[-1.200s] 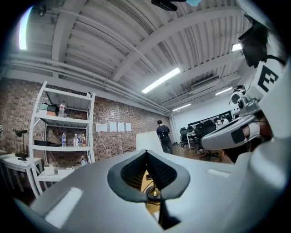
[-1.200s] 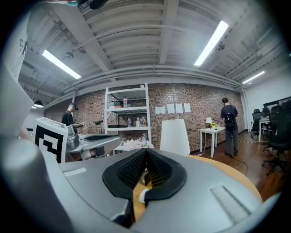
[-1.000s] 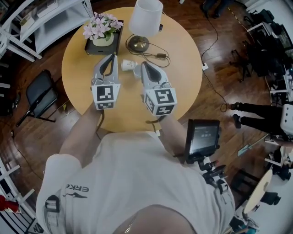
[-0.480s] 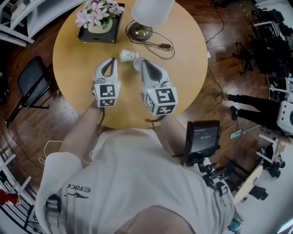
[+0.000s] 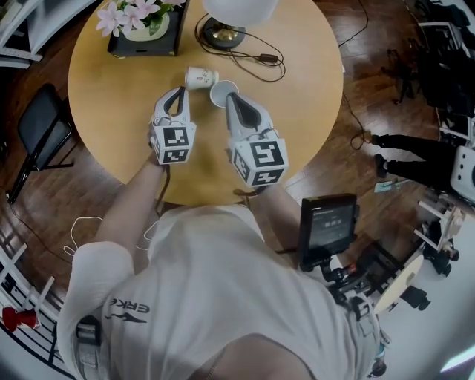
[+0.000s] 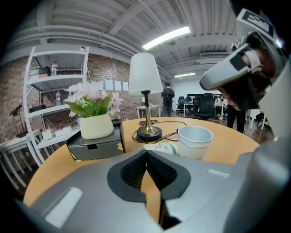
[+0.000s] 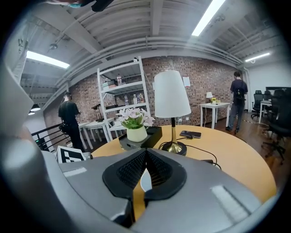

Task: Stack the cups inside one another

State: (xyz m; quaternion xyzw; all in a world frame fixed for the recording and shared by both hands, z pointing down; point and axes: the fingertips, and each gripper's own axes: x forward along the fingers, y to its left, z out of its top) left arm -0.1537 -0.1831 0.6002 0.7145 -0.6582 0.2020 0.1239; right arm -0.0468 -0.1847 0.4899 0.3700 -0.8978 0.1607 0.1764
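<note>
Two white paper cups are on the round wooden table (image 5: pixel 111 111). One printed cup (image 5: pixel 201 76) lies on its side; a plain cup (image 5: pixel 222 93) stands upright next to it, mouth up. My left gripper (image 5: pixel 178 91) is shut and empty, just left of and nearer than the lying cup. My right gripper (image 5: pixel 231 96) is shut too, its tips right at the near side of the upright cup. In the left gripper view the upright cup (image 6: pixel 195 141) and the lying cup (image 6: pixel 163 148) are just beyond the closed jaws. The right gripper view shows only a white sliver of cup (image 7: pixel 144 180) behind its jaws.
A lamp (image 5: pixel 231 10) with a brass base and a trailing cable (image 5: pixel 260 63) stands at the table's far side. A flower pot on a black box (image 5: pixel 141 26) is at the far left. A black chair (image 5: pixel 41 126) is left of the table, a screen on a stand (image 5: pixel 327 223) to my right.
Both grippers have come down toward the tabletop, the left more than the right, and now sit close to the two cups. The cups have not moved.
</note>
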